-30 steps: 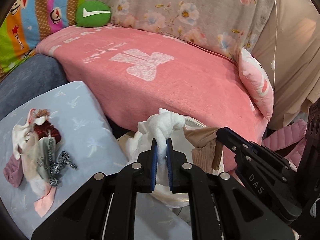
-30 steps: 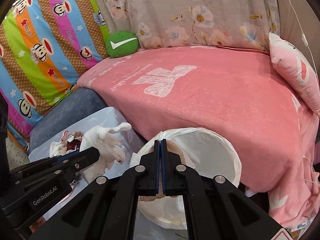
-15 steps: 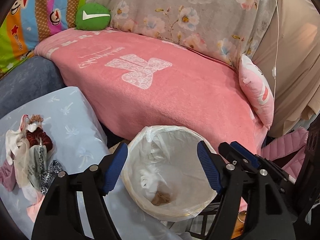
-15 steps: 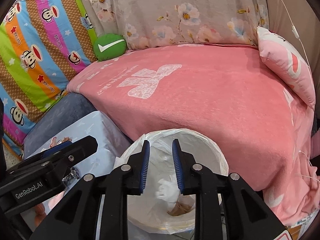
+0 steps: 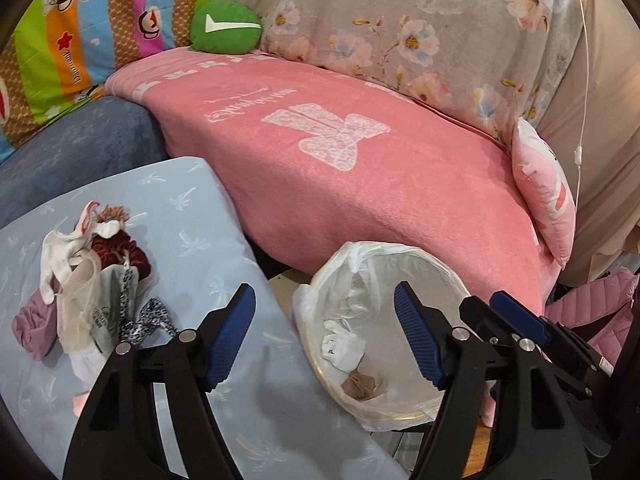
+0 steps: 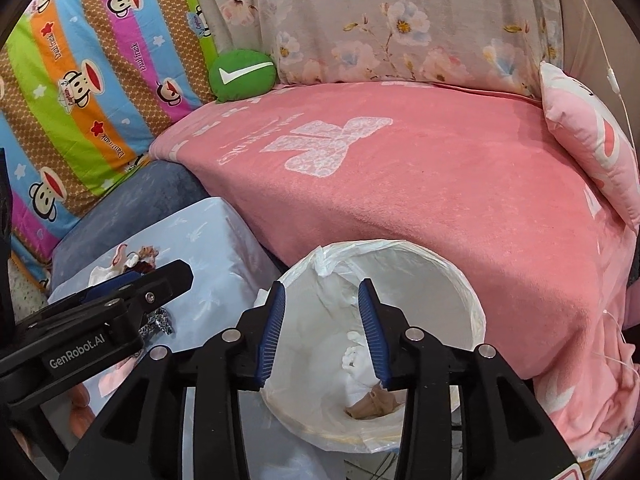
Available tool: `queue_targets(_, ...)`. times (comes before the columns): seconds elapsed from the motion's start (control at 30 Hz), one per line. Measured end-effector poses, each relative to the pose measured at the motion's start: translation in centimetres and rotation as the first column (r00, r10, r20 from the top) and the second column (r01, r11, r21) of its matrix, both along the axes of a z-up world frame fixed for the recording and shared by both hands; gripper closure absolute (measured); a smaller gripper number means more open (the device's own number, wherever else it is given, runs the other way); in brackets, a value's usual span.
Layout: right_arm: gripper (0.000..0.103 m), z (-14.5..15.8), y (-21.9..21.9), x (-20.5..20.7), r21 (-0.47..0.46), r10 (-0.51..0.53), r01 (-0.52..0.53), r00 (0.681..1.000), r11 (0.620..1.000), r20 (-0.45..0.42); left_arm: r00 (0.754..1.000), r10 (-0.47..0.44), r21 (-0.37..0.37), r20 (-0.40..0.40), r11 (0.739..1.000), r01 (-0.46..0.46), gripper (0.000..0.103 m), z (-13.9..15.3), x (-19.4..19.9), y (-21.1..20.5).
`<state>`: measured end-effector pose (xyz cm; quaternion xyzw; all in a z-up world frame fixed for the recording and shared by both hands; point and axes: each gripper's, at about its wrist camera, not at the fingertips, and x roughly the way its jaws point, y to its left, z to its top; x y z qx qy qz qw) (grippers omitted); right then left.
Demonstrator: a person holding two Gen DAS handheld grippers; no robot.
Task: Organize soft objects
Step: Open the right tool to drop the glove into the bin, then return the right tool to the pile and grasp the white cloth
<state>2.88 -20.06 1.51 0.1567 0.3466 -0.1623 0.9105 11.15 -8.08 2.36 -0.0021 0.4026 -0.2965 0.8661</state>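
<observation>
Dropped white glove (image 5: 343, 347) lies in bin (image 5: 448, 268); both grippers (image 5: 326, 336) (image 6: 322, 332) just opened, empty.

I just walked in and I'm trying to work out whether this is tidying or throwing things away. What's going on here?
A person with a gripper in each hand is sorting small soft items into the lined bin. A white glove and a tan stocking lie at its bottom. The left gripper hangs open and empty over the bin. The right gripper is also empty, its jaws having just been opening. A pile of small fabric items waits on the light blue cushion.
</observation>
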Motion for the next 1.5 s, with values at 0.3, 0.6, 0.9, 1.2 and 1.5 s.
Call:
queue_targets(0.3,0.058,0.4,2.9,1.2,-0.013,0.055,-0.055,0.998,0.998,0.000,0.997,0.077,0.015,0.000,0.997,-0.077,0.033,-0.6,0.8,3.6)
queue_targets(0.6,0.056,0.3,6.1,2.6,-0.015,0.120,-0.120,0.993,0.993,-0.011,0.985,0.170,0.040,0.014,0.985,-0.170,0.025,-1.2,1.6,7.6)
queue_targets(0.9,0.056,-0.2,9.8,4.7,-0.008,0.193,-0.194,0.981,0.981,-0.028,0.961,0.277,0.044,-0.004,0.960,-0.277,0.025,-2.0,3.5,12.7)
queue_targets(1.2,0.056,-1.0,14.3,7.9,-0.009,0.283,-0.283,0.958,0.959,-0.045,0.924,0.383,0.061,0.000,0.922,-0.382,0.021,-2.2,6.6,17.8)
queue_targets(1.5,0.056,-2.7,18.5,12.3,0.041,0.359,-0.357,0.931,0.933,-0.059,0.904,0.426,0.080,-0.026,0.903,-0.423,0.021,-3.5,10.6,20.8)
